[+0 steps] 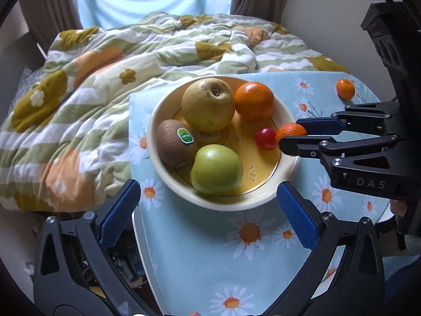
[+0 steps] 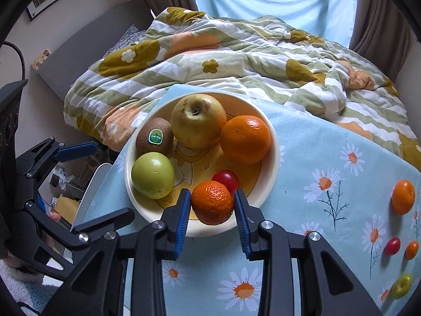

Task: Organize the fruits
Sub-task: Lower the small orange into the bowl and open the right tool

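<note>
Over the near rim of the bowl (image 2: 273, 158), my right gripper (image 2: 212, 203) has a small mandarin (image 2: 212, 202) between its blue pads; whether they clamp it I cannot tell. Just behind it lies a cherry tomato (image 2: 226, 179). Also in the bowl are an orange (image 2: 245, 139), a yellow apple (image 2: 198, 124), a kiwi (image 2: 154, 135) and a green apple (image 2: 153, 175). My left gripper (image 1: 209, 197) hangs spread wide before the bowl, grasping nothing. More small fruit lies on the daisy tablecloth (image 2: 329, 158) to the right.
</note>
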Action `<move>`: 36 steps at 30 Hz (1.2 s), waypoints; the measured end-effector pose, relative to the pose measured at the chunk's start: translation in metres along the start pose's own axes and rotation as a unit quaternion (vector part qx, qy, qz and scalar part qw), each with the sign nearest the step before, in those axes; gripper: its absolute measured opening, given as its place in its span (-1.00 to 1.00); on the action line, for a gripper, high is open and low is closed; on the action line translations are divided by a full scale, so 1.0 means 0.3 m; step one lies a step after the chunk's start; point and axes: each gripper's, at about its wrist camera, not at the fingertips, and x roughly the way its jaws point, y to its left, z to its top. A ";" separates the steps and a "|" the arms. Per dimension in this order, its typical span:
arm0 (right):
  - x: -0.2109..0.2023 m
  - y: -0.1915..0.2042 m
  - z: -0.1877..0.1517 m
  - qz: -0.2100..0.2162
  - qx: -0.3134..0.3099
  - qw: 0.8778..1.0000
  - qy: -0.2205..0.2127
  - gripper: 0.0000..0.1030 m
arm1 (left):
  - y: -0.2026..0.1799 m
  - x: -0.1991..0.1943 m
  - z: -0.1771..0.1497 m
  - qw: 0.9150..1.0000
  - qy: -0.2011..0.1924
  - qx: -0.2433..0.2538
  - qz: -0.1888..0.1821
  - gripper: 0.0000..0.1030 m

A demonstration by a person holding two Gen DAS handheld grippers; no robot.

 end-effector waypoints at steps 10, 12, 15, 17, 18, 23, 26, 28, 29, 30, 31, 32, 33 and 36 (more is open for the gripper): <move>0.068 0.017 0.008 0.005 -0.026 1.000 0.008 -0.40 | 0.027 -0.011 -0.043 0.999 0.007 -0.039 0.010 1.00; 0.069 0.013 0.008 0.008 -0.025 1.000 0.009 -0.33 | 0.028 -0.012 -0.046 0.999 0.009 -0.041 0.012 1.00; 0.048 0.007 0.005 0.022 -0.023 1.000 -0.003 0.57 | 0.026 -0.019 -0.048 0.999 0.008 -0.035 0.019 1.00; 0.034 0.005 0.002 0.017 -0.023 0.999 -0.015 0.79 | 0.025 -0.022 -0.051 0.999 0.008 -0.036 0.022 1.00; 0.031 0.004 0.001 0.013 -0.023 0.999 -0.018 0.79 | 0.025 -0.021 -0.054 0.999 0.009 -0.038 0.021 1.00; 0.019 -0.005 -0.004 0.001 -0.026 0.999 -0.027 0.99 | 0.018 -0.023 -0.058 0.998 0.019 -0.043 0.029 1.00; -0.005 -0.008 -0.004 -0.001 -0.026 0.999 -0.035 0.99 | 0.010 -0.052 -0.049 0.999 0.011 -0.041 0.028 1.00; -0.027 -0.013 0.001 0.004 -0.020 0.999 -0.031 0.99 | 0.005 -0.074 -0.042 0.999 0.003 -0.037 0.032 1.00; -0.042 -0.016 0.004 0.006 -0.016 0.999 -0.031 0.99 | 0.003 -0.086 -0.038 0.999 0.000 -0.037 0.033 1.00; -0.061 -0.017 0.007 0.002 -0.012 0.999 -0.035 0.99 | 0.003 -0.099 -0.035 0.999 -0.003 -0.036 0.033 1.00; -0.082 -0.017 0.010 -0.003 -0.010 0.999 -0.040 0.99 | 0.003 -0.112 -0.029 0.999 -0.006 -0.036 0.032 1.00; -0.105 -0.019 0.012 -0.011 -0.007 0.999 -0.045 0.99 | 0.002 -0.122 -0.023 0.999 -0.008 -0.036 0.028 1.00; -0.126 -0.021 0.013 -0.019 -0.003 0.999 -0.050 0.99 | -0.001 -0.132 -0.016 0.999 -0.010 -0.035 0.022 1.00; -0.184 -0.033 0.008 -0.034 0.009 0.998 -0.054 0.99 | -0.023 -0.165 0.020 0.999 -0.025 -0.021 0.014 1.00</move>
